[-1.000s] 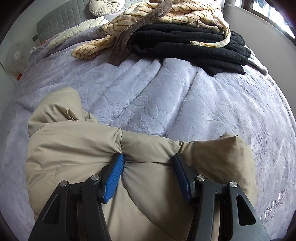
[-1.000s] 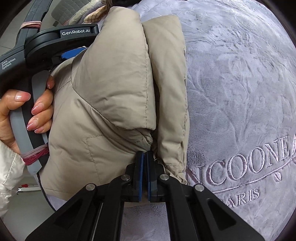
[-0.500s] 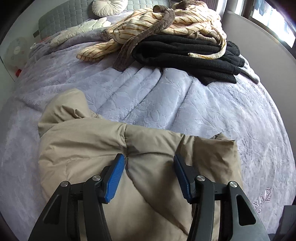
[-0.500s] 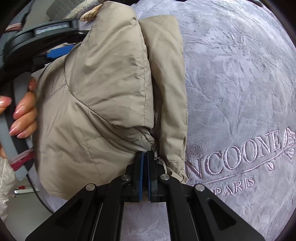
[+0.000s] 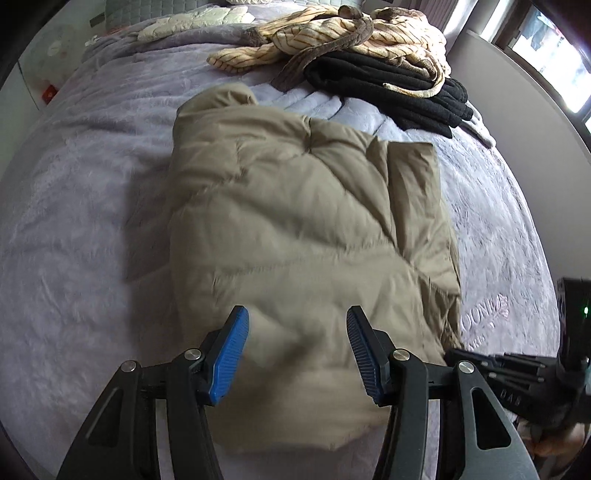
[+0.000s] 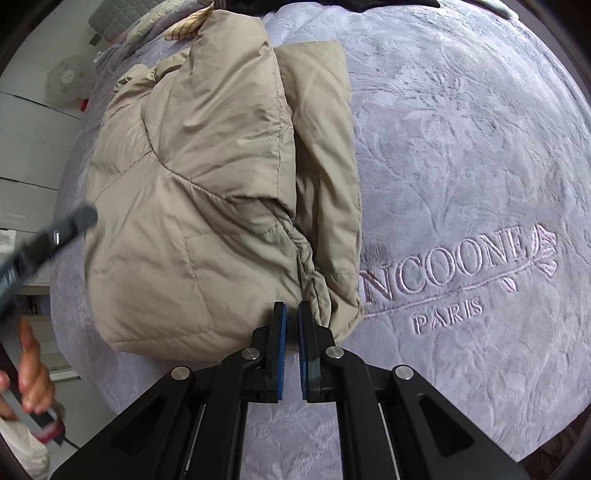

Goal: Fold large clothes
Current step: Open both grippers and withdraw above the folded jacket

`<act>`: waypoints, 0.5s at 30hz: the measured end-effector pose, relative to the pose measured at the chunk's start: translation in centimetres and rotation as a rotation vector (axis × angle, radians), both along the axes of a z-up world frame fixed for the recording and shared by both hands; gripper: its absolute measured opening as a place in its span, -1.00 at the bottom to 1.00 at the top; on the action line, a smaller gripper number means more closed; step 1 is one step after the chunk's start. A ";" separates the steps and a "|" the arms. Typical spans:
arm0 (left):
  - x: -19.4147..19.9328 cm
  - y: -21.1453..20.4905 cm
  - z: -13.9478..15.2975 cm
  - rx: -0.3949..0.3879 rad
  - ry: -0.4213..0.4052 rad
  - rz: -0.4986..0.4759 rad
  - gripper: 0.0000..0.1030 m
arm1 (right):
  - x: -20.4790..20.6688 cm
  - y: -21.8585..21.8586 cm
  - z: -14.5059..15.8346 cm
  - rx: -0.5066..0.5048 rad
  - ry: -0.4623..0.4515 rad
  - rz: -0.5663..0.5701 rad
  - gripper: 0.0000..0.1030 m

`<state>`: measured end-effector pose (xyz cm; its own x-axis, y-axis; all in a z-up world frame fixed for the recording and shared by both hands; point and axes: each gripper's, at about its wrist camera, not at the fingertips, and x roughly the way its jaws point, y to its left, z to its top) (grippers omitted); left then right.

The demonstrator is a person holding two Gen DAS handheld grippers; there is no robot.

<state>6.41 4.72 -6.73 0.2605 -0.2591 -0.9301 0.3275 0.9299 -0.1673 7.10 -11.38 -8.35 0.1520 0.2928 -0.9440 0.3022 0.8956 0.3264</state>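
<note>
A beige padded jacket [image 5: 303, 229] lies folded into a thick bundle on the lavender bedspread [image 5: 85, 236]. It also shows in the right wrist view [image 6: 192, 192]. My left gripper [image 5: 295, 328] is open and hangs above the jacket's near edge, holding nothing. My right gripper [image 6: 291, 317] sits at the jacket's near right corner with its jaws a narrow gap apart; the blue pads hold no fabric. The right gripper also shows at the lower right of the left wrist view [image 5: 517, 373]. The left gripper's handle crosses the left of the right wrist view [image 6: 40, 247].
A striped cream garment [image 5: 332, 37] and a black garment [image 5: 388, 88] are piled at the far side of the bed. Embroidered lettering [image 6: 450, 266] marks the bedspread right of the jacket. A grey headboard [image 5: 147, 7] and a wall [image 5: 535, 96] border the bed.
My left gripper has pulled back and up from the jacket, so the whole bundle now shows. My right gripper has opened slightly and let go of the jacket's corner.
</note>
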 end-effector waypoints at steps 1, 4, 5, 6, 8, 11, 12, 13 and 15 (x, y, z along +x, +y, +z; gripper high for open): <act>-0.8 0.8 0.0 -0.003 0.015 0.005 0.10 | -0.2 0.2 0.4 -0.004 0.000 -0.001 -0.87; -2.7 2.4 -0.1 0.003 0.042 0.011 0.10 | -1.3 0.8 1.0 -0.011 0.009 -0.004 -0.87; -3.1 2.8 -0.1 0.003 0.050 0.012 0.10 | -1.6 1.0 1.3 -0.010 0.013 -0.006 -0.87; -3.6 3.2 -0.1 -0.003 0.059 0.009 0.10 | -1.8 1.4 1.7 -0.009 0.014 -0.009 -0.86; -4.1 4.0 0.2 -0.006 0.063 0.015 0.10 | -2.4 2.1 2.5 -0.011 0.010 -0.016 -0.86; -4.7 5.2 0.8 -0.028 0.064 0.029 0.10 | -3.2 2.9 3.8 -0.019 -0.003 -0.022 -0.86; -4.9 5.5 1.0 -0.032 0.062 0.031 0.10 | -3.3 3.5 4.2 -0.024 -0.008 -0.023 -0.86; -5.0 5.7 1.2 -0.032 0.060 0.033 0.10 | -3.4 4.0 4.6 -0.031 -0.014 -0.023 -0.86; -5.4 6.3 1.7 -0.025 0.045 0.031 0.10 | -3.5 4.8 5.5 -0.053 -0.033 -0.026 -0.86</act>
